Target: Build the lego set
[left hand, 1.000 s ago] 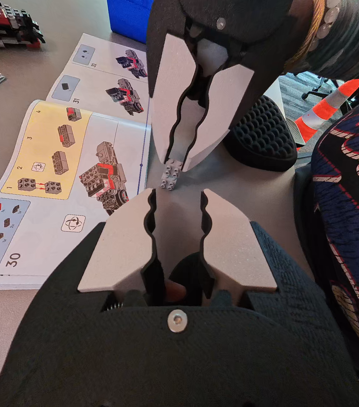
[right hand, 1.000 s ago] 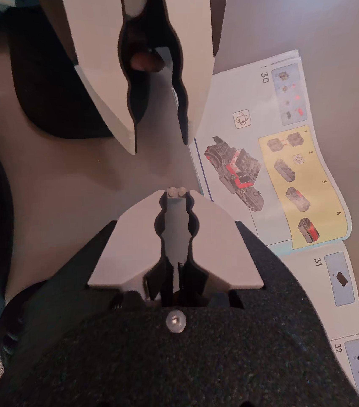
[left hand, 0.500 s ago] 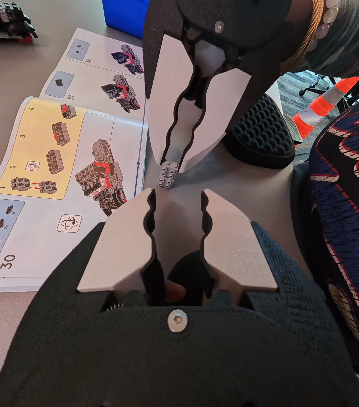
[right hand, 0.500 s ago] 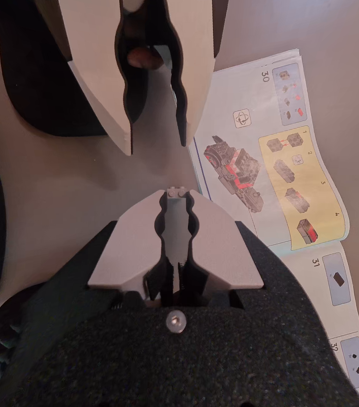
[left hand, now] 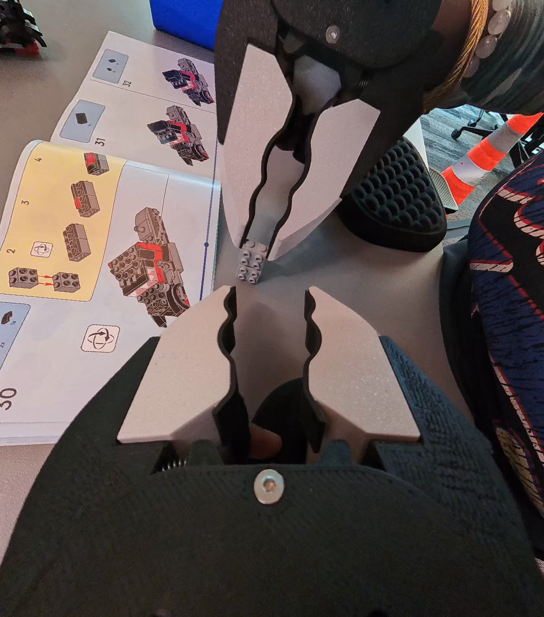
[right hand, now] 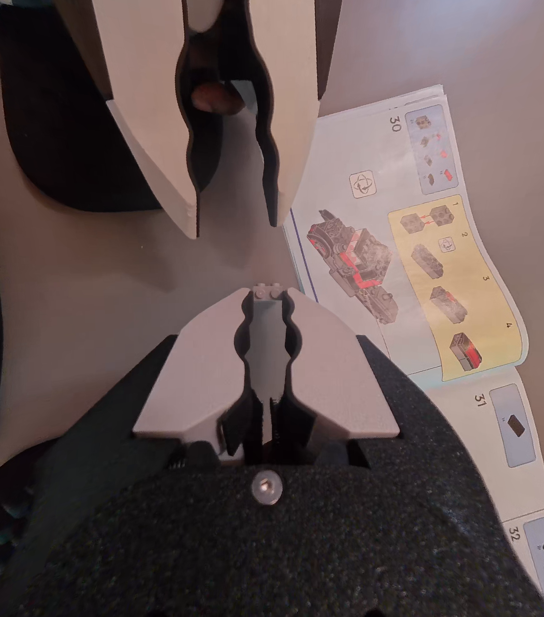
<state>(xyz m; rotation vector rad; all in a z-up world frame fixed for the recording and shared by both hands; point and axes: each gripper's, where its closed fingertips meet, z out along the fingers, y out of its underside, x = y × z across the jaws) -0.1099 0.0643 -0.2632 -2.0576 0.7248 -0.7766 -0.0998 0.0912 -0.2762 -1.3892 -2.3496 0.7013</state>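
Observation:
A small grey studded brick piece [left hand: 251, 263] is held at the tips of my right gripper [left hand: 254, 248], which points down at the grey table. In the right wrist view the same piece [right hand: 267, 293] shows clamped between the tips of my right gripper [right hand: 267, 295]. My left gripper [left hand: 270, 293] is open and empty, its tips just short of the piece. It faces the right gripper and shows from the front in the right wrist view [right hand: 237, 223]. The open instruction booklet [left hand: 63, 267] lies to the left of both grippers.
A partly built black and red model [left hand: 0, 26] sits at the far left back, beside a blue box [left hand: 183, 16]. A black mesh object [left hand: 394, 203] lies behind the right gripper. A person's patterned sleeve [left hand: 531, 334] is at the right. An orange cone [left hand: 487, 147] stands beyond the table. My left and right fingertips are right by each other.
The right gripper has lowered the grey piece a little toward the table and toward my left gripper. The left gripper stays open, and the booklet has slid slightly left in its view.

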